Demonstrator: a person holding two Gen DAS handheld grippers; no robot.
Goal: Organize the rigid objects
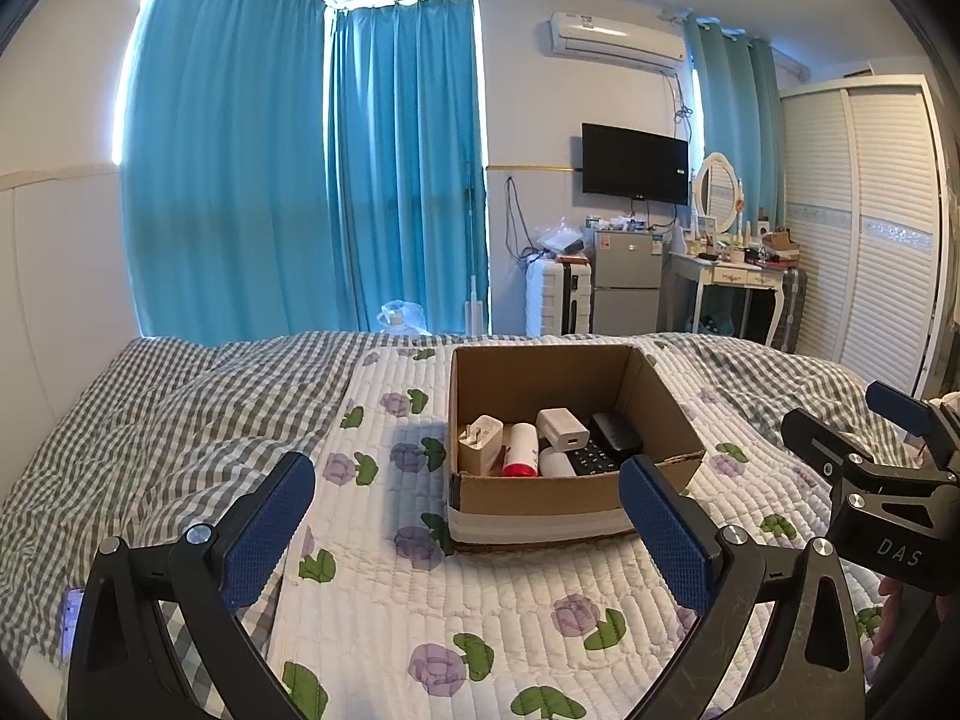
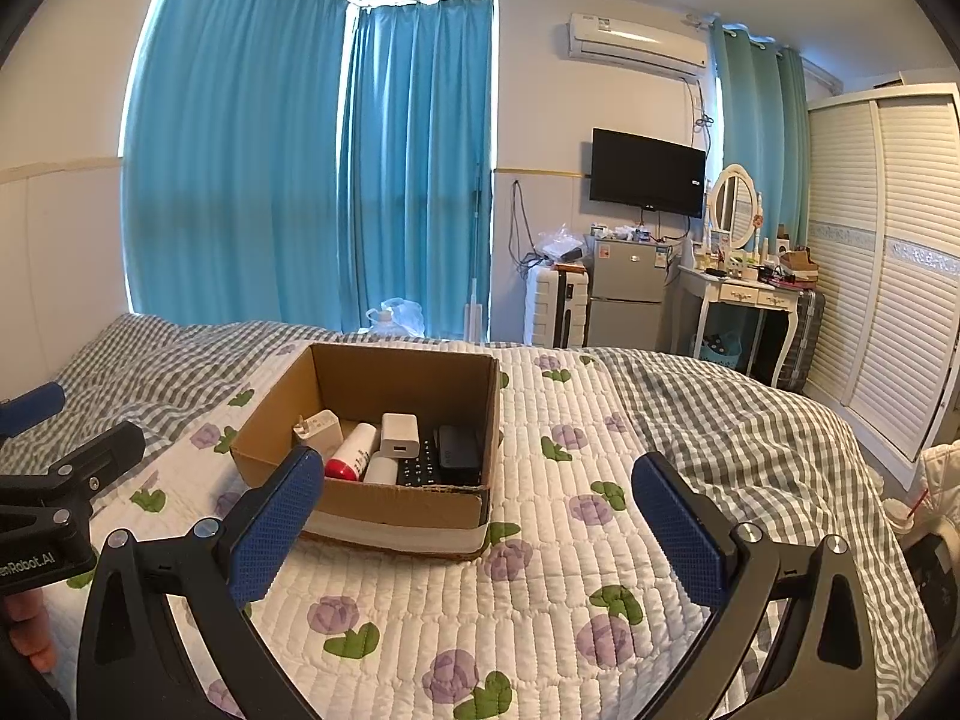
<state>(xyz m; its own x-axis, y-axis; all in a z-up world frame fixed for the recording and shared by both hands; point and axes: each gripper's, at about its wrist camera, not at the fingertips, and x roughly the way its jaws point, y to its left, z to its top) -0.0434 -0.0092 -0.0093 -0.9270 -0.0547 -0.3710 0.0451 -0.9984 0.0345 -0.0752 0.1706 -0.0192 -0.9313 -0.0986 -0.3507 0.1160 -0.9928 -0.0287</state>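
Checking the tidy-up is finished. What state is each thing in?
Box: open-topped, upright on the quilt.
Chargers: two, inside the box.
Red-capped bottle: lying in the box.
Remote: in the box.
Black case: shut, in the box.
Left tongs: open, holding nothing.
Right tongs: open, holding nothing.
Curtains: drawn.
TV: off.

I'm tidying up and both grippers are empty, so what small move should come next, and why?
Probably ease the right gripper forward and down toward the cardboard box. Both it and the left gripper are open and hold nothing, and the chargers, the red-capped bottle and the black remote lie jumbled together in the box.
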